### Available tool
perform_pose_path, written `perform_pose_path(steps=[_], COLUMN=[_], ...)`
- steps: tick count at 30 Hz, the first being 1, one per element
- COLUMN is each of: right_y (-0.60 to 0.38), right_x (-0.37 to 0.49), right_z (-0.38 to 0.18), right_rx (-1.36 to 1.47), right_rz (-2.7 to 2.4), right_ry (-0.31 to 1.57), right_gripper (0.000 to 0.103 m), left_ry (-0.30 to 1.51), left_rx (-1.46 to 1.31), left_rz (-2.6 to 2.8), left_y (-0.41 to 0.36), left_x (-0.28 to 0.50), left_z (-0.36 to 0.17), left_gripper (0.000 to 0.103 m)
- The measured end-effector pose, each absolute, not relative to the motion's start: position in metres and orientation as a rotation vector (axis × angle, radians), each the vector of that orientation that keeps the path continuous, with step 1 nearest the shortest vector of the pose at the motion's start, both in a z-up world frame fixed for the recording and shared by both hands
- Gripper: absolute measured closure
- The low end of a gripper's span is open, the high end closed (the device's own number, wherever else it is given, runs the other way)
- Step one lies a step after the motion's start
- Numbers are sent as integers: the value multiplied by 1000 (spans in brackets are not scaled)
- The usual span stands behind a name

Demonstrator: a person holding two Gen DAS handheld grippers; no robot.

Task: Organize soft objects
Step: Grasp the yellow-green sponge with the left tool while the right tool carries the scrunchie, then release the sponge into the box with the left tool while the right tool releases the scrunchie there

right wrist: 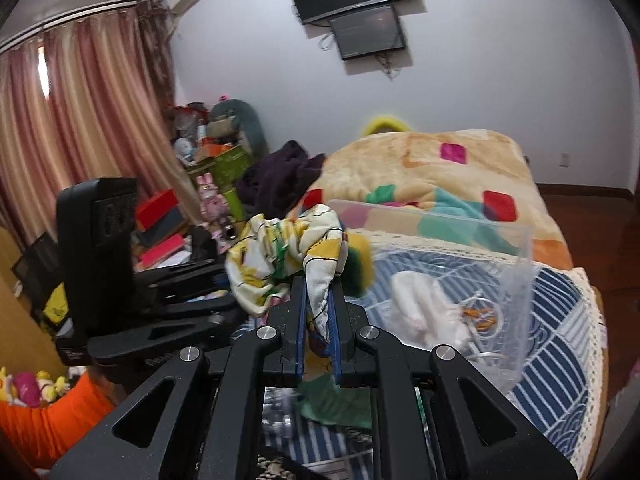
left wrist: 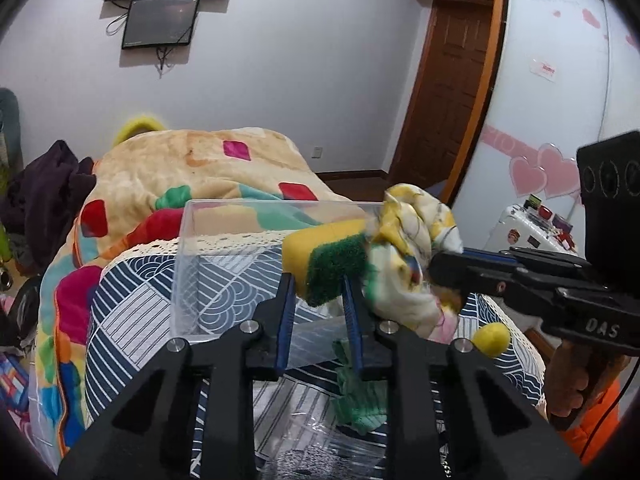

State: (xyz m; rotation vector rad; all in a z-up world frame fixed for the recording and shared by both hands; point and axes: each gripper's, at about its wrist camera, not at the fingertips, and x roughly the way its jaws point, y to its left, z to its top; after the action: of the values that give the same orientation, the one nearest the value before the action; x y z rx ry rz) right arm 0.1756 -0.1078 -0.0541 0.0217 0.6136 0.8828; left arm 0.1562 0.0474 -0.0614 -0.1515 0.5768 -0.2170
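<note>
Sponge, yellow with green scouring face (left wrist: 324, 264), long axis tilted, clamped in left gripper (left wrist: 318, 304) jaws above clear plastic box (left wrist: 188, 264); right gripper (right wrist: 318, 312) jaws pinch crumpled yellow-white patterned cloth (right wrist: 280, 256) beside it.

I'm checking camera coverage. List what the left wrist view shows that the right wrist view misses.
Left only: the yellow ball, wooden door and heart-decorated panel. Right only: curtains, white soft items in the clear bin. Both: sponge in the left gripper, patterned cloth in the right gripper.
</note>
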Motion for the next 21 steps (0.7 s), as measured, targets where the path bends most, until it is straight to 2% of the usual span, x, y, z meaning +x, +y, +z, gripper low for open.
perform_pose_path(steps=[10,21], right_y=[-121,-135], right_x=[195,210], right_z=[-60,-58], right_rx=[-9,-26], right_rz=[674,437], right_ry=[619,587], right_gripper=[94,94], left_ry=[629,657], left_rx=[-182,-93], left_rz=[-141,-49], left_y=[63,52], left_x=[172,176], left_z=[-74,-83], left_gripper=[82,82])
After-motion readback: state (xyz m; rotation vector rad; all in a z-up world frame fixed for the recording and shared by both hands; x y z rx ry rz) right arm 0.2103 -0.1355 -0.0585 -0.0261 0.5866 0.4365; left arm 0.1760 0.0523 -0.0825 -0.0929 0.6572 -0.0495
